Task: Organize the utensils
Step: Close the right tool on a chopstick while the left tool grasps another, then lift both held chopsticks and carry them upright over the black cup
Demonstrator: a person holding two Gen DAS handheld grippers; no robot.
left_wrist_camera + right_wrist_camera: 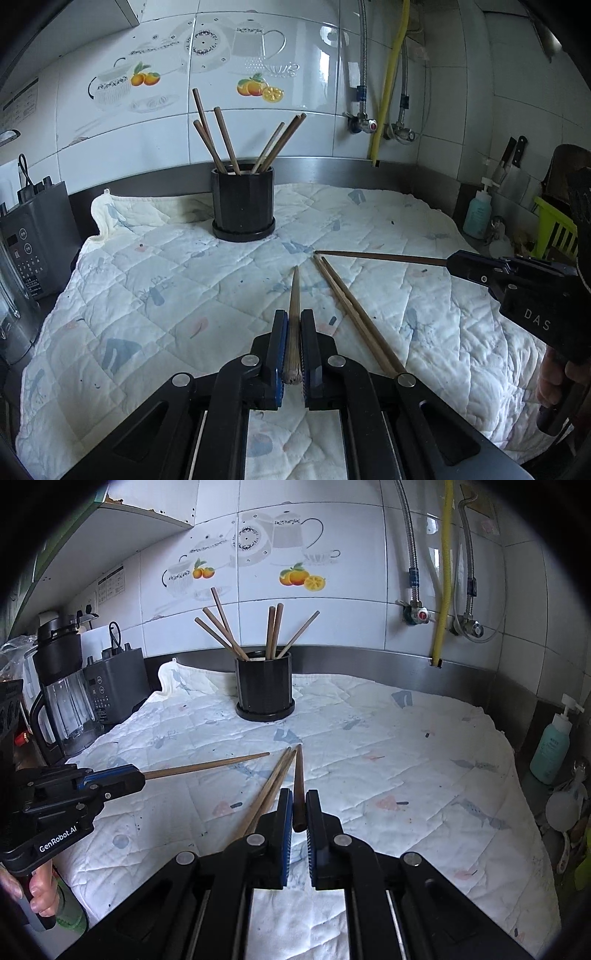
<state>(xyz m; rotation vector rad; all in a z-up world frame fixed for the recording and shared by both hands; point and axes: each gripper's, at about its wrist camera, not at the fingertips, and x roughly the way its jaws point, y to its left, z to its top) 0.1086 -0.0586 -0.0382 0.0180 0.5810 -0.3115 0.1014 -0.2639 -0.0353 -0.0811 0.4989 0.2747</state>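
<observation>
Left gripper (294,325) clamps a pale chopstick (294,295), right gripper (299,805) a darker chopstick (298,775); thin end-grips could pivot and miss the black holder (243,201).

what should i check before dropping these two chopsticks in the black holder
1. Left gripper shut on light chopstick: ok.
2. Right gripper shut on dark chopstick: ok.
3. Black holder upright on the quilted cloth: ok.
4. Room among the chopsticks in the holder: ok, they fan apart.
5. Both held tips lifted off the cloth: cannot tell.
6. Loose pair on the cloth left to collect: not ok.
</observation>
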